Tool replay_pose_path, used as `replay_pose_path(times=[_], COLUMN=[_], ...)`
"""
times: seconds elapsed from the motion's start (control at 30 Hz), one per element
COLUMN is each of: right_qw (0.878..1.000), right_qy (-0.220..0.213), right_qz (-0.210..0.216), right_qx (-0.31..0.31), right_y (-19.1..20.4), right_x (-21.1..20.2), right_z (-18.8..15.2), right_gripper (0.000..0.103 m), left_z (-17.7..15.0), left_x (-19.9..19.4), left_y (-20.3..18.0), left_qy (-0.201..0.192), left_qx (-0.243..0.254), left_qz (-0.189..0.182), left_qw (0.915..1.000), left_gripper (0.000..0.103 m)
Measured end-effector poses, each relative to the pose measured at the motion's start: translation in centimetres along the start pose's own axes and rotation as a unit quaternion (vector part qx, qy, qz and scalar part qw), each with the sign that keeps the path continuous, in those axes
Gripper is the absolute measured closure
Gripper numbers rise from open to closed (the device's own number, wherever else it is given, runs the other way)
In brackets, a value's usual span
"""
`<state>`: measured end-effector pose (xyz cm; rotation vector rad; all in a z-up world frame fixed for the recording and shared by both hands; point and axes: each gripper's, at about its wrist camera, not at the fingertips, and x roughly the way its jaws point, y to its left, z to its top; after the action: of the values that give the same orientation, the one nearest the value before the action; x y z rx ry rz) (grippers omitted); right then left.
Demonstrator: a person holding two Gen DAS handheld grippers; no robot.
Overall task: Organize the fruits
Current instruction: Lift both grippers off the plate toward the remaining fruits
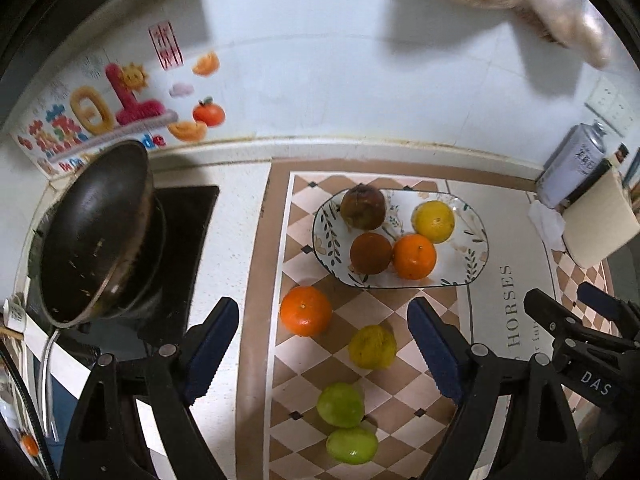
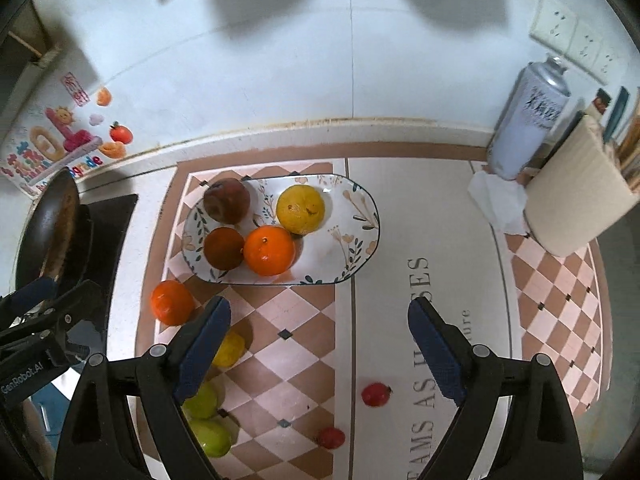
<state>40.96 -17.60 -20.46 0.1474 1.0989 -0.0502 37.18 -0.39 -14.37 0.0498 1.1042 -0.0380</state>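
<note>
1. The table (image 2: 400, 208), covered by a checkered brown-and-cream mat with printed lettering, carries everything; the mat seems to mark out the working patch beside the stove.
2. A dark round metal wok (image 1: 96, 232) sits tilted on the black stove at the left edge, well apart from the fruit and out of the way.
3. The oval white ceramic plate with leaf print (image 2: 360, 240) lies at the back of the mat and already holds four fruits, so it looks like the collecting place: a dark reddish-brown apple (image 2: 227, 200), a yellow citrus (image 2: 301, 209), a bright orange (image 2: 269, 251) and a dark brown round fruit (image 2: 224, 249). Its right half is bare.
4. A grey spray can (image 2: 524, 120), a cream paper roll (image 2: 580, 204) and crumpled white tissue (image 2: 498, 204) stand at the right, clear of the plate.
5. The left hand-held gripper (image 1: 324, 352) and right hand-held gripper (image 2: 320, 352) both hover above the mat with jaws spread and nothing between them.
6. Loose on the mat in front of the plate: an orange mandarin (image 1: 306, 311), a dull yellow fruit (image 1: 372, 347) and two green fruits (image 1: 340, 405), partly hidden behind the right gripper's finger in its own view.
7. Two small red fruits (image 2: 376, 394) lie nearest, unobstructed.
</note>
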Motion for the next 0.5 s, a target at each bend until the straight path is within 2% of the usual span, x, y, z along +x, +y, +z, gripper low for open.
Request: replay_pose_path(times=[0.23,0.43,0.47,0.5], right_qw=[0.999,0.999,0.999,0.998], right_qy=[-0.037,-0.043,-0.037,-0.023], right_qz=[-0.004,0.017,0.028,0.040], right_qx=[0.007,0.026,0.029,0.030], right_y=[0.4,0.5,0.5,0.7], right_x=[-5.0,-6.4,-6.1,-5.3], right_z=[-1.9,-2.7,-2.8,-2.9], right_gripper=[0.011,0.010,0.008,0.006], left_z=[-1.1,-1.6,-1.6,-1.7], left_x=[-3.0,-3.2,-2.9,-2.4], left_y=[0.1,1.2,1.6,2.0], left_qy=[-0.027,-0.026,-0.022,-0.016], left_qx=[0.008,-0.005,-0.009,-0.015], left_qz=[-0.017,-0.029,-0.031,-0.029], left_qw=[0.9995,0.9992,0.9993,0.9994], left_gripper=[0.017,0.017,0.015,0.005])
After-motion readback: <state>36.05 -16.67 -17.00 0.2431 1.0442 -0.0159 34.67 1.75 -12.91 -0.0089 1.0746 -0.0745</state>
